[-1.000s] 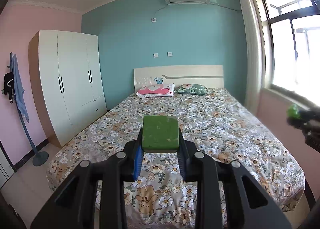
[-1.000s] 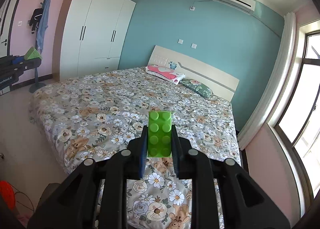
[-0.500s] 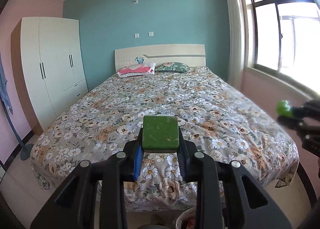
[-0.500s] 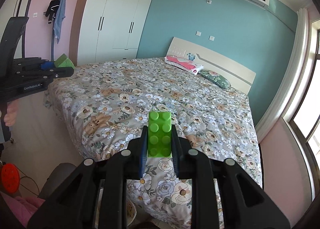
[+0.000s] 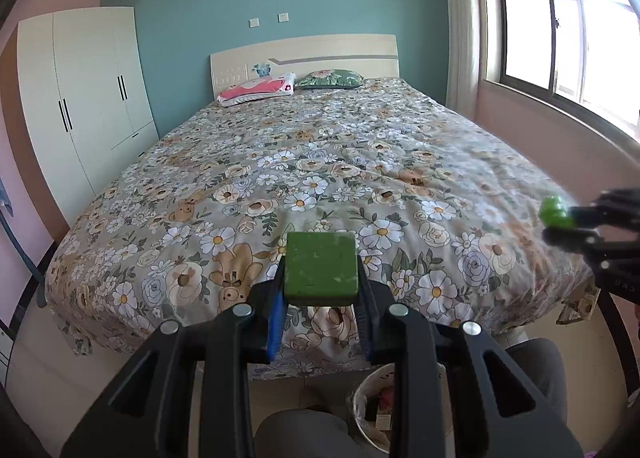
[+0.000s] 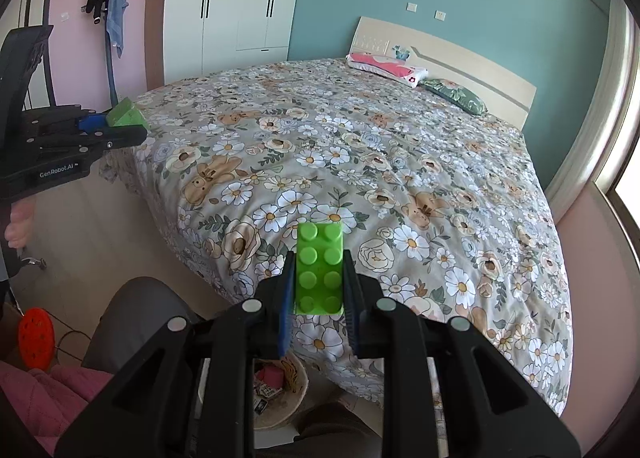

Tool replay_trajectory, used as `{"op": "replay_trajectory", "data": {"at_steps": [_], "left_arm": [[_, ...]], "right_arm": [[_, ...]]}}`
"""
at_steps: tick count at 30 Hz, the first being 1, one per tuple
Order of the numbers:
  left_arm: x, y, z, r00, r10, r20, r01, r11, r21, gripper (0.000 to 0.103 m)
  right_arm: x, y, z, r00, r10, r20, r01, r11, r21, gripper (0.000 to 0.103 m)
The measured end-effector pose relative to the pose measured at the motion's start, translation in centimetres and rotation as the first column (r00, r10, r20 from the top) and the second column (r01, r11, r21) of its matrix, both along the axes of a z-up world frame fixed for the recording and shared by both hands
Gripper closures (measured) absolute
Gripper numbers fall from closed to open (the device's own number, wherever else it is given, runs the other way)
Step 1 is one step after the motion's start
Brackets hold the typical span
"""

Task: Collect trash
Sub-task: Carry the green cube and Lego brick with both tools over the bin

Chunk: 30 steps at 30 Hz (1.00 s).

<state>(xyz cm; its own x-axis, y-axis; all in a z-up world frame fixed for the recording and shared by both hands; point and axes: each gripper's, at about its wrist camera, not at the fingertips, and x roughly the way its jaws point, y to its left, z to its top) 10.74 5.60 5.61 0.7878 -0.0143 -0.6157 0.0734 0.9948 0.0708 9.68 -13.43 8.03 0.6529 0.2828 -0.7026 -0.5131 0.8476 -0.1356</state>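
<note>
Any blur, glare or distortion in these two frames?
Left wrist view: window blown out, right gripper and its brick smeared at the edge. Right wrist view: sharp, evenly lit, brick crisp. Both show fisheye bending and dark corners.

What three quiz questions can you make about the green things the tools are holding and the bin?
1. True or false: the left tool holds a dark green block with a smooth top.
2. What does the right tool hold? A) a red ball B) a light green studded brick C) nothing
3. Fill in: the trash basket stands on the floor at the foot of the ____, below both tools.

Key: 1 true; 2 B; 3 bed.
</note>
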Motion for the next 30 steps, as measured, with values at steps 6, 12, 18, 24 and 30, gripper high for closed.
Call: {"op": "replay_trajectory", "data": {"at_steps": [6, 12, 18, 24, 30], "left_arm": [[0.8, -1.4, -5.1, 0.993, -0.034, -0.115, 0.036, 0.999, 0.014, 0.071], [1.9, -2.5, -10.5, 0.969, -0.062, -0.238, 0.068, 0.998, 0.018, 0.071], [2.9, -3.6, -15.4, 0.936, -0.082, -0.343, 0.096, 0.995, 0.022, 0.071], [3.9, -4.7, -20.2, 0.891, -0.101, -0.443, 0.118, 0.993, 0.011, 0.071], [4.9, -6.0, -25.0, 0.832, -0.122, -0.542, 0.134, 0.991, -0.017, 0.071]], "right_arm": [[0.5, -0.5, -3.9, 0.996, 0.001, -0.089, -0.001, 1.0, 0.001, 0.08], [0.9, -1.1, -8.5, 0.983, -0.009, -0.183, 0.01, 1.0, 0.005, 0.08], [1.4, -1.6, -13.4, 0.958, -0.028, -0.286, 0.032, 0.999, 0.007, 0.08], [1.8, -1.8, -17.7, 0.93, -0.052, -0.364, 0.06, 0.998, 0.011, 0.08], [2.3, -1.6, -22.3, 0.884, -0.055, -0.464, 0.072, 0.997, 0.019, 0.08]]}}
